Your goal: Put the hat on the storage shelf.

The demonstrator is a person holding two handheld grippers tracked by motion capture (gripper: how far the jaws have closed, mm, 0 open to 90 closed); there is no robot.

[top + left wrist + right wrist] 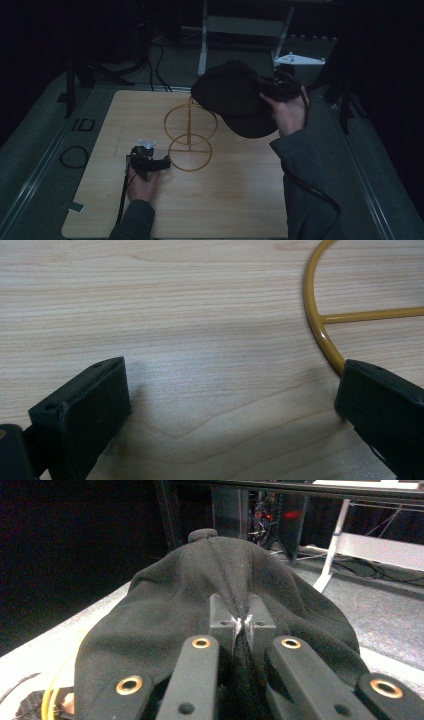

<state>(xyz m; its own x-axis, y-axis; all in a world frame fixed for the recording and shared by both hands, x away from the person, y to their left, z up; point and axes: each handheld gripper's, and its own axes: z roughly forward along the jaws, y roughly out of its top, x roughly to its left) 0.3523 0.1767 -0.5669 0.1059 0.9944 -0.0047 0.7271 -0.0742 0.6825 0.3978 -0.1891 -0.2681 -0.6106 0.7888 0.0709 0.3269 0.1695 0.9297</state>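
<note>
Black cap (220, 600) cloth bunches between the right claw (240, 625), whose jaws are clamped on it, holding the cap above the top ring of the yellow wire stand (190, 132). On the table (225, 200) the left claw (235, 400), jaws apart, straddles the stand's base ring. Judged step: hanging the cap; next it likely needs lowering over the ring while the base is steadied.

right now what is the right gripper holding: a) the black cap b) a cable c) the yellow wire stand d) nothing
a: in the right gripper view the right gripper has its jaws pinched shut on the fabric of the black cap, and the high view shows the cap held up in the air beside the top ring of the yellow wire stand.
</note>
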